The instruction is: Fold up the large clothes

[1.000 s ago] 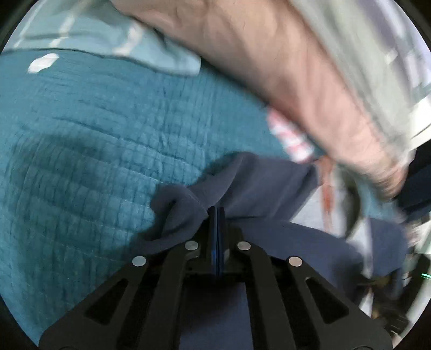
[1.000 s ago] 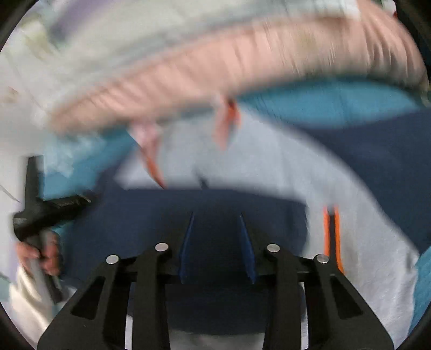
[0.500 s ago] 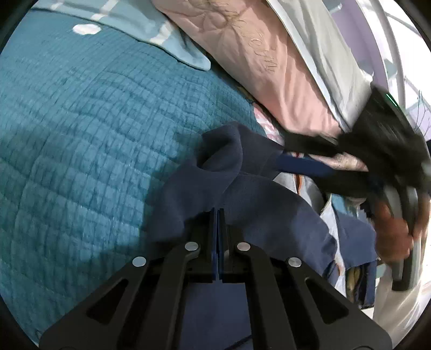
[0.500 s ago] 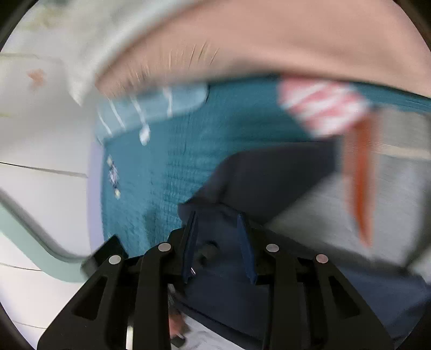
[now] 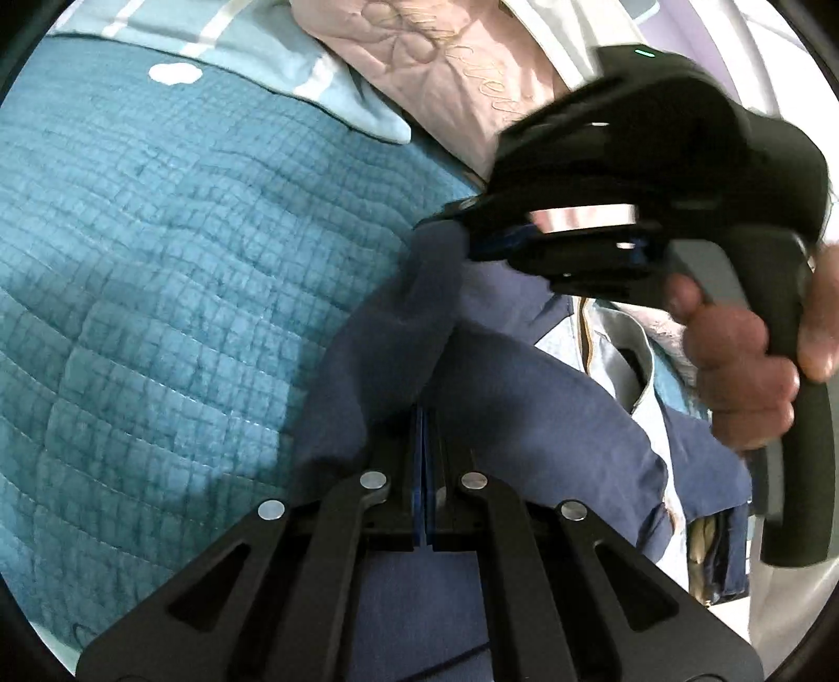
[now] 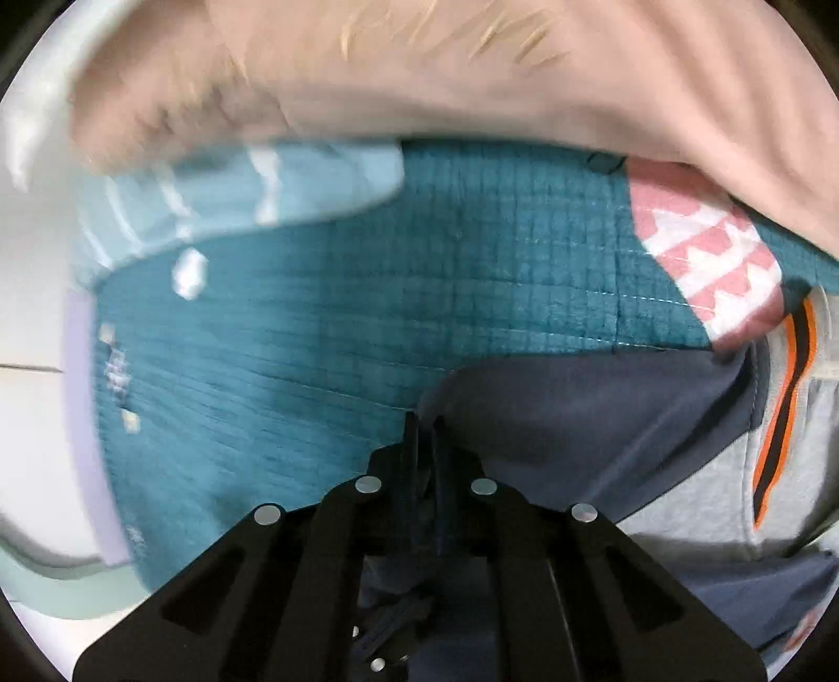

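A navy blue garment (image 5: 524, 409) with a grey and orange-striped body (image 6: 734, 488) lies on a teal quilted bedspread (image 5: 157, 262). My left gripper (image 5: 425, 419) is shut on a fold of the navy fabric. My right gripper (image 6: 422, 425) is shut on another edge of the same navy fabric (image 6: 577, 419). In the left wrist view the right gripper (image 5: 472, 246) shows at the upper right, held by a hand, pinching the garment's far corner just ahead of my left fingers.
A pink quilted pillow (image 5: 461, 63) and a light blue striped pillow (image 5: 251, 47) lie at the head of the bed. A red and white patterned cloth (image 6: 708, 267) lies beside the garment. A white wall (image 6: 31, 315) is at the left.
My right gripper has closed on the navy fabric; it was open half a second ago. It has come nearer to my left gripper, which keeps its hold.
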